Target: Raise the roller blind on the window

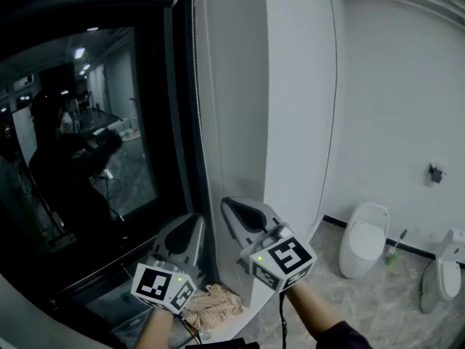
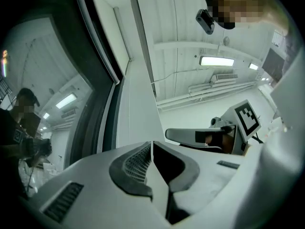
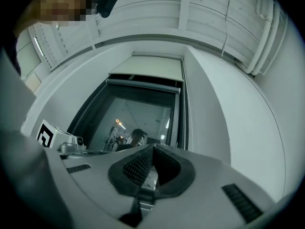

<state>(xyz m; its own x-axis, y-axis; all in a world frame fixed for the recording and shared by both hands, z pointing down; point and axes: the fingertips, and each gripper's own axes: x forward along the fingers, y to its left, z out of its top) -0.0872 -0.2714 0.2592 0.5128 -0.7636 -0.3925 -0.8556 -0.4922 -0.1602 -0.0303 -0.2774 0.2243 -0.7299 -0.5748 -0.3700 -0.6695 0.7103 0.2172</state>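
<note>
The dark window fills the left of the head view. In the right gripper view the white roller blind sits high up, its bottom rail near the top of the glass. A bead chain hangs along the window's right frame, seen as the bead chain in the right gripper view. My left gripper and right gripper are side by side below the chain, both pointing up. The left gripper is shut and so is the right gripper. I see nothing between either pair of jaws.
A white wall pillar stands right of the window. A toilet, a toilet brush and another white fixture are on the marble floor at the right. A crumpled cloth lies below the grippers. The glass reflects a person.
</note>
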